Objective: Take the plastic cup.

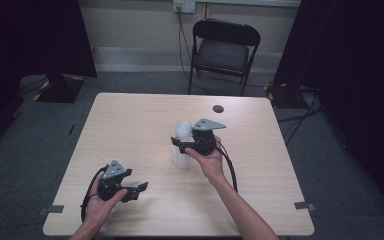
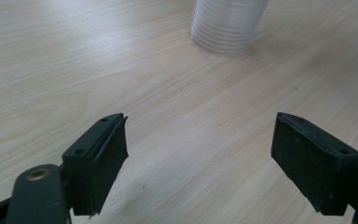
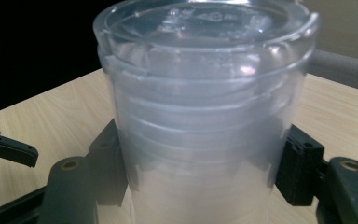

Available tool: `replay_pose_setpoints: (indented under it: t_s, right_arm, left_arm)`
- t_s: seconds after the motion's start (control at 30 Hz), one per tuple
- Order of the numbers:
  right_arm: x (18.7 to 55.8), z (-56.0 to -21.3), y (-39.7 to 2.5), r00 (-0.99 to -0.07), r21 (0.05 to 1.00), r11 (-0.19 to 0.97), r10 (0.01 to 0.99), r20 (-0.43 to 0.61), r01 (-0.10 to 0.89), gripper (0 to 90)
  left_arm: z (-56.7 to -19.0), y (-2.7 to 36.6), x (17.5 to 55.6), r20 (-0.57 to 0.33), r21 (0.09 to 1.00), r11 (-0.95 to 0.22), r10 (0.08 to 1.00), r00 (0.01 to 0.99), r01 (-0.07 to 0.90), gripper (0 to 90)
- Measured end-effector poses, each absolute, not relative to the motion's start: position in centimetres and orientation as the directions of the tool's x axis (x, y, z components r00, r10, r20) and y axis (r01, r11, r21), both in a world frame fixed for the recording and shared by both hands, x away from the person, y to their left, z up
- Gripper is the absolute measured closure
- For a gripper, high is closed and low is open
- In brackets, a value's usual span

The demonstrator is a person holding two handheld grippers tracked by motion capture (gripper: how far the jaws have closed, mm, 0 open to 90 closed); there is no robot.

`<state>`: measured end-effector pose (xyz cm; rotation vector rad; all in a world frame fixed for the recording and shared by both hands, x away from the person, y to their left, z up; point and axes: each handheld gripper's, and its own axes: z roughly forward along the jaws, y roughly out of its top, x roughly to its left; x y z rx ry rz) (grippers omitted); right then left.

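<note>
A stack of clear plastic cups stands upside down near the middle of the pale wooden table. My right gripper is shut on the stack of cups, with one black jaw pressed against each side low down. My left gripper is held near the table's front left, apart from the cups. In the left gripper view it is wide open with bare table between its jaws, and the ribbed stack stands farther ahead. Part of the left gripper also shows at the left edge of the right gripper view.
A small dark round disc lies near the table's far right edge. A black folding chair stands behind the table. Cables run over the grey floor at the right. Dark curtains hang on both sides.
</note>
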<state>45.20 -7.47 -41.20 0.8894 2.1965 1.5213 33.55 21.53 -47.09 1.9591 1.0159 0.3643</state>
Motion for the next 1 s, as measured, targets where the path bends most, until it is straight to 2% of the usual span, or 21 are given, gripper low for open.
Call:
replay_pose_setpoints:
  t_s: [1.0]
  right_arm:
    - [44.9,-39.7,-7.7,-0.752,0.943,0.198,0.655,0.076,0.268,32.8]
  left_arm:
    - [-47.2,21.4,33.6,-0.117,0.808,-0.293,0.770,0.627,0.511,18.2]
